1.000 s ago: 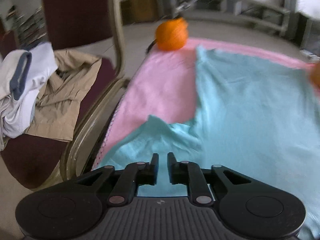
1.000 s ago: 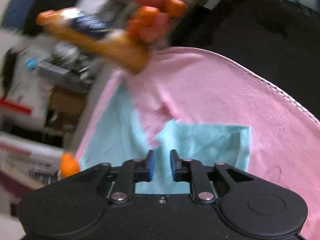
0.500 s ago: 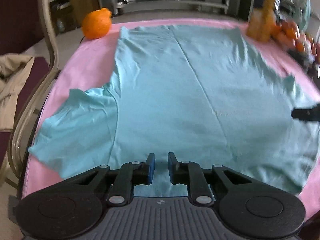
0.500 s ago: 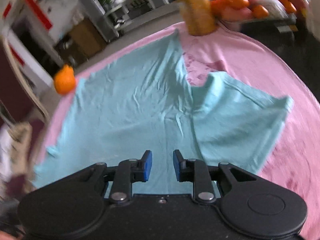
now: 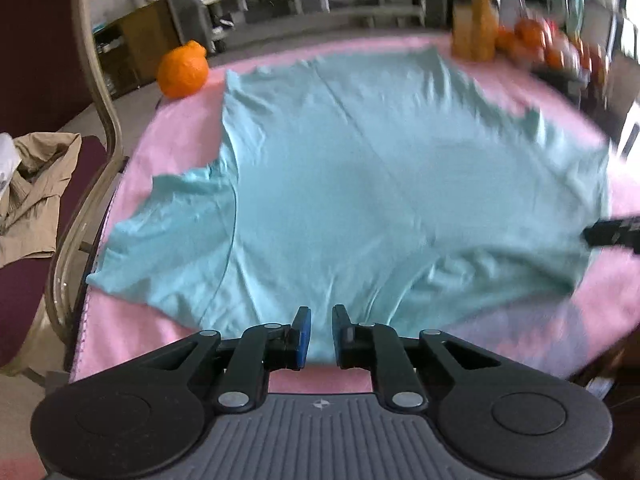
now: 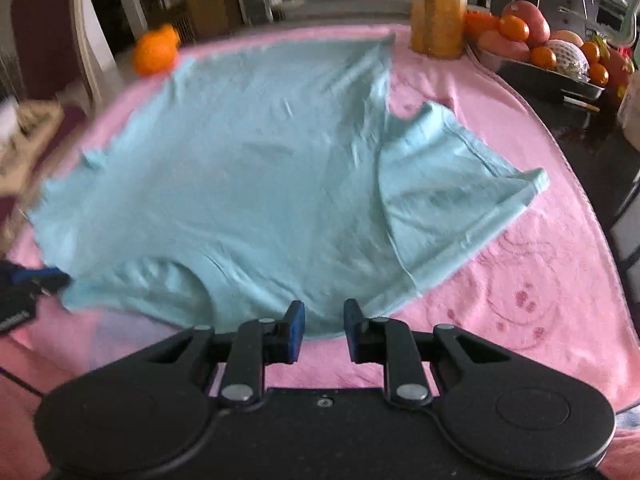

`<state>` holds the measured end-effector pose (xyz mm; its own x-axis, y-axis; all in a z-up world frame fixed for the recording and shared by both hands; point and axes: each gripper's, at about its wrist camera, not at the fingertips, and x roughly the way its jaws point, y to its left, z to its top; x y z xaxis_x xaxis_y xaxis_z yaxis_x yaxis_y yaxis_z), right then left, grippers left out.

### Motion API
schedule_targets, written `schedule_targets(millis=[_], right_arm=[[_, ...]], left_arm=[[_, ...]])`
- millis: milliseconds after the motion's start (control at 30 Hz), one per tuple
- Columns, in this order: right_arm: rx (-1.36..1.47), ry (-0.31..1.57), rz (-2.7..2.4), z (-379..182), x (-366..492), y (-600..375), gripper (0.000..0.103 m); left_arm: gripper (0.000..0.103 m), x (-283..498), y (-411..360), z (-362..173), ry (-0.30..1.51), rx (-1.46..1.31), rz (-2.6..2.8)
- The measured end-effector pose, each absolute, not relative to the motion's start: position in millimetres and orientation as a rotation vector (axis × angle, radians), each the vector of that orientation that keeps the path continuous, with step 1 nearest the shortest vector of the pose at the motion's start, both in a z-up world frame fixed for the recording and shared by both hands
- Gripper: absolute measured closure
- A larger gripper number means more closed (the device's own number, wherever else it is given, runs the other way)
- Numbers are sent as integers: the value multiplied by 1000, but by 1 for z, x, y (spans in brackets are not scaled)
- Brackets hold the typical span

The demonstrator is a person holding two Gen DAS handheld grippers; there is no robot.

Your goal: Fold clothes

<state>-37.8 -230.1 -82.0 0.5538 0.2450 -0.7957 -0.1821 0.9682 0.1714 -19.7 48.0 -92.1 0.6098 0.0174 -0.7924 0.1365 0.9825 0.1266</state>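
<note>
1. Light blue cotton T-shirt (image 5: 360, 184) lies spread flat on the pink towel-covered table (image 6: 532, 288), collar at the near edge.
2. Your left gripper (image 5: 321, 334): fingers narrowly apart, collar hem between them; grip uncertain.
3. Your right gripper (image 6: 323, 330): wider gap, over the near hem.
4. Only the right view shows the fruit tray (image 6: 548, 72) clearly; only the left shows the beige garment on the chair (image 5: 32, 192).
5. Both views show the orange fruit (image 5: 183, 70) at the far left corner.

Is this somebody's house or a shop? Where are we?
Probably a home, likely a dining area. A teal T-shirt lies spread on a pink cloth over a table, a tray of fruit stands at the far edge, and a chair holds more clothes.
</note>
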Motion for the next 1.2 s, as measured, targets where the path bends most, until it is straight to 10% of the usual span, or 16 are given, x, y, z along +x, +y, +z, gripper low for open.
schedule_targets(millis=[533, 667, 1200], right_arm=[[209, 986, 386, -85, -32, -236, 76], [448, 855, 246, -69, -23, -286, 52], [890, 754, -295, -129, 56, -402, 75]], left_arm=[[83, -28, 37, -81, 903, 201, -125], [81, -10, 31, -65, 884, 180, -102], [77, 17, 28, -88, 980, 67, -97]])
